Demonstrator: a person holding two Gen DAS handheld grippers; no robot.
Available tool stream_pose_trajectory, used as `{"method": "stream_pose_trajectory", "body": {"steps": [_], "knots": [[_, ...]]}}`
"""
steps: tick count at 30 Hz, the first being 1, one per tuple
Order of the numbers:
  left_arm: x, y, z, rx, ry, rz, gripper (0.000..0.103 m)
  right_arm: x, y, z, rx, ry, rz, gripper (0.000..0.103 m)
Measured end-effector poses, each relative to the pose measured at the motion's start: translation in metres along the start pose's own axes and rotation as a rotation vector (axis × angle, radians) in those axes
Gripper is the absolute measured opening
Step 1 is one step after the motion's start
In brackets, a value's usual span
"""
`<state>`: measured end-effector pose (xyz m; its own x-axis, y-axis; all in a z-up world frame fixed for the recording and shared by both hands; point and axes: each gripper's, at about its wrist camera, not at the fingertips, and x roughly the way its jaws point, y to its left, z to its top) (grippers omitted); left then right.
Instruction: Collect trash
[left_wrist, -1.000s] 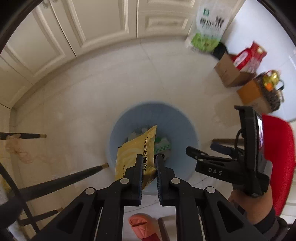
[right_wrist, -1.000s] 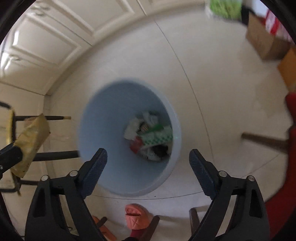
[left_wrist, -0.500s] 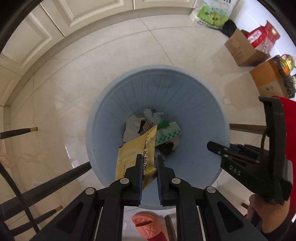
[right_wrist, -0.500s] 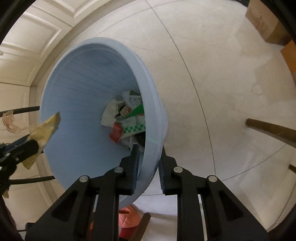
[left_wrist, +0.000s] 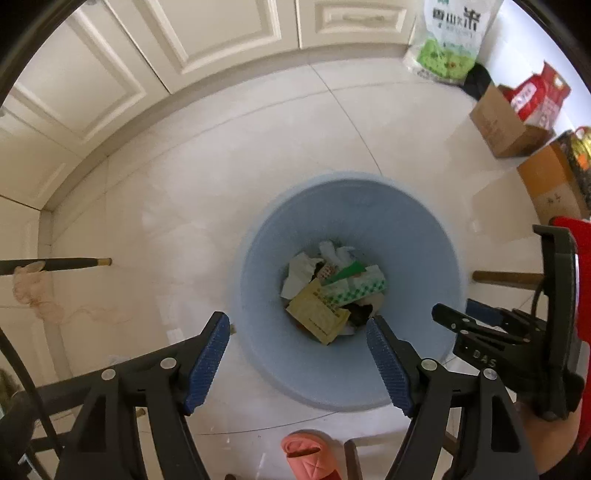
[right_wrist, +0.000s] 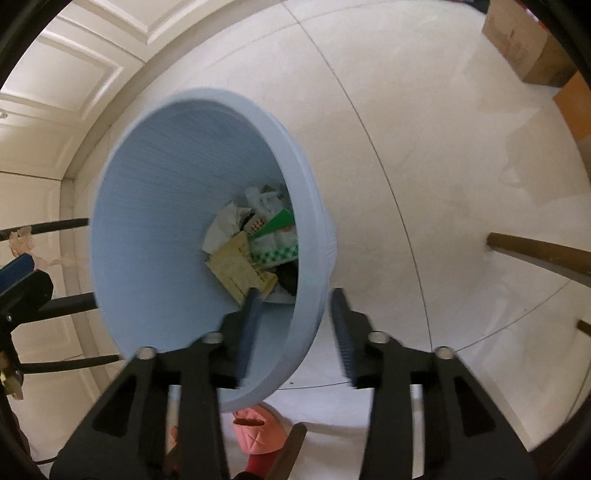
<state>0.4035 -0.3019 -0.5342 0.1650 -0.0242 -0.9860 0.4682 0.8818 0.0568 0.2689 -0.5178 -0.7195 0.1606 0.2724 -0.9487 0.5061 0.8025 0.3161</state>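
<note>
With yellow wrapper (left_wrist: 317, 314) in bin (left_wrist: 258, 258) | left tongs (left_wrist: 297, 363) wide apart, empty | right tongs (right_wrist: 293, 325) parted, straddling rim

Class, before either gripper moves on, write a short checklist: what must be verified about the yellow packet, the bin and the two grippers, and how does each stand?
1. Yellow packet lies inside the blue bin: ok.
2. Left gripper open and holding nothing: ok.
3. Right gripper open, fingers straddling the bin wall: ok.
4. Bin resting flat on the floor: cannot tell.
5. Pink slipper close to the bin: not ok.
</note>
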Motion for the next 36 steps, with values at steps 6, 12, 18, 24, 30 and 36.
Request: {"method": "stream_pose_trajectory", "body": {"steps": [6, 12, 18, 24, 30, 36], "knots": [[-0.079, -0.005, -0.024, 0.009, -0.142, -0.013, 0.073, -0.078, 0.017, -0.022, 0.017, -0.123, 0.048, 0.070], [-0.179, -0.019, -0.061, 0.017, -0.346, -0.025, 0.080, -0.194, 0.052, -0.053, -0.041, -0.331, 0.106, 0.097], [-0.260, -0.032, -0.117, 0.002, -0.518, -0.036, 0.089, -0.307, 0.094, -0.088, -0.130, -0.525, 0.107, 0.103], [-0.335, -0.028, -0.207, -0.025, -0.680, -0.010, 0.091, -0.390, 0.133, -0.129, -0.189, -0.665, 0.116, 0.103], [-0.409, -0.003, -0.317, -0.049, -0.843, 0.010, 0.096, -0.459, 0.186, -0.179, -0.284, -0.793, 0.143, 0.103], [-0.454, 0.033, -0.443, -0.114, -0.981, 0.060, 0.102, -0.509, 0.248, -0.231, -0.418, -0.890, 0.194, 0.103]]}}
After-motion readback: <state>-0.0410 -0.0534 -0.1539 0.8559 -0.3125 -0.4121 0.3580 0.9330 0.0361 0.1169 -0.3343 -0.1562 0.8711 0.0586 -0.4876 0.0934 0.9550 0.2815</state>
